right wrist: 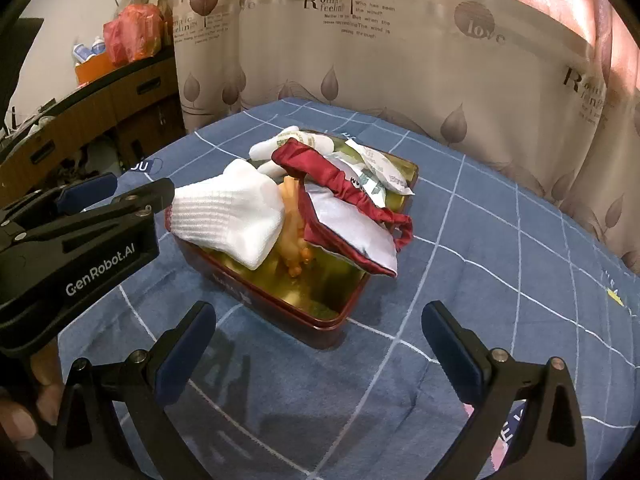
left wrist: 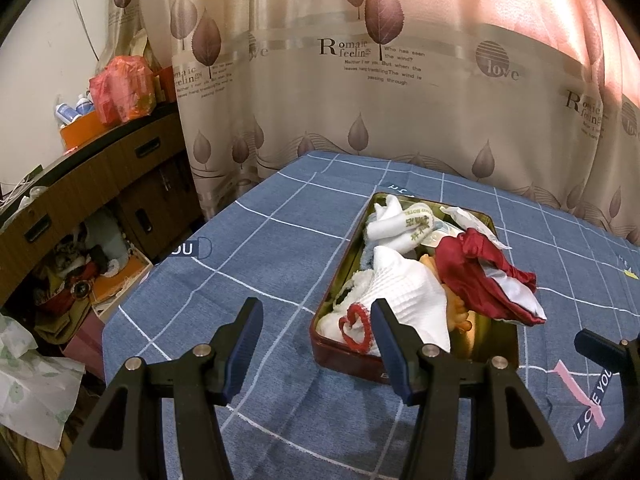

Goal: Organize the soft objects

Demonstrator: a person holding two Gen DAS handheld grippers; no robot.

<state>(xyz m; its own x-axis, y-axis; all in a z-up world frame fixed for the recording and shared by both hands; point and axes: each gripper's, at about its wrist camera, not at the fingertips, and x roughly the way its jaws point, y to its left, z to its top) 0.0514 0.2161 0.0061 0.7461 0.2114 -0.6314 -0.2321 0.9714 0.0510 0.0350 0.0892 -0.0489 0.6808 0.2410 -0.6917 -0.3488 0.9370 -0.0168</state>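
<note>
Hovering just short of the near end of the tin [left wrist: 332, 344], the left gripper [left wrist: 316, 344] has its jaws spread with nothing between them; the white sock [left wrist: 404, 292] with a red heart lies ahead and slightly right of it, touching distance from its right finger. The sock's long axis runs away along the tin. The right gripper [right wrist: 320, 348] is also spread wide and empty, farther back, nearer the red eye mask [right wrist: 352, 220] draped over the tin's right rim.
</note>
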